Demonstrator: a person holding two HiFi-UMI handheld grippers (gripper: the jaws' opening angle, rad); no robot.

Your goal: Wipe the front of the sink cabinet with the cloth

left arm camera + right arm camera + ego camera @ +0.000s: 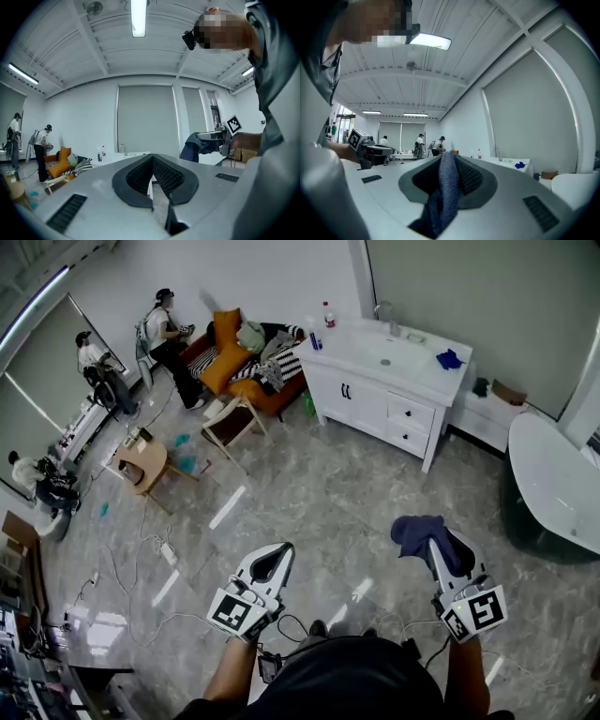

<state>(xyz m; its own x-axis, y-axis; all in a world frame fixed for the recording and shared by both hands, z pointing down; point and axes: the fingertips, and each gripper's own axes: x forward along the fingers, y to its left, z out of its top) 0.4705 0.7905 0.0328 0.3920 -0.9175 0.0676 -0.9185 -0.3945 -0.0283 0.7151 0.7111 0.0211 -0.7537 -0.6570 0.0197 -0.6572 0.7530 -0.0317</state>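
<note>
Sink cabinet [375, 409] far off; cloth [412, 529] clamped in R hand-held gripper [433, 542]; L hand-held gripper [284, 551] jaws together.

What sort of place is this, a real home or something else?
Probably a studio or lab dressed as a home: a white sink cabinet shares one open room with an orange sofa and a white bathtub, and loose cables trail across the grey marble-look floor.

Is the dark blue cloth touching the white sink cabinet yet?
Apart. The head view shows the dark blue cloth clamped in the right tool, with a wide stretch of grey floor between it and the white sink cabinet.
</note>
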